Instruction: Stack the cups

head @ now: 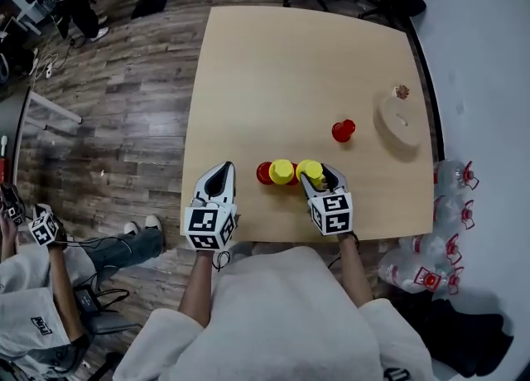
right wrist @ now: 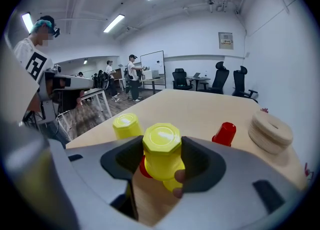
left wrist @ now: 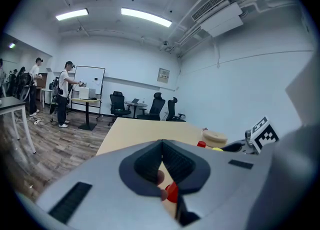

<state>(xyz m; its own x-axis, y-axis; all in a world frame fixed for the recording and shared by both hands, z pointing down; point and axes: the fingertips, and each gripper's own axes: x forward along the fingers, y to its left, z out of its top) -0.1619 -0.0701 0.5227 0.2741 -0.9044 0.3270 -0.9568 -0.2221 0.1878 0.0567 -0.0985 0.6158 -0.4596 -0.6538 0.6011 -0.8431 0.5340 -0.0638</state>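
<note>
Wood counter [head: 281,73]: your right gripper [head: 320,177] jaws grip yellow cup [right wrist: 162,150] near front edge; left gripper [head: 222,172] jaws closed, empty. Tilted lift could topple neighbouring yellow cup [right wrist: 126,125].

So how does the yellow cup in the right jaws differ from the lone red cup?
The yellow cup is held by the right gripper; the red cup stands free. The yellow cup is near the table edge, the red cup farther out. Both seem bottom up.

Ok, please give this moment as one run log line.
right gripper: shut on yellow cup | left gripper: shut, empty | lone red cup: standing apart on table
</note>
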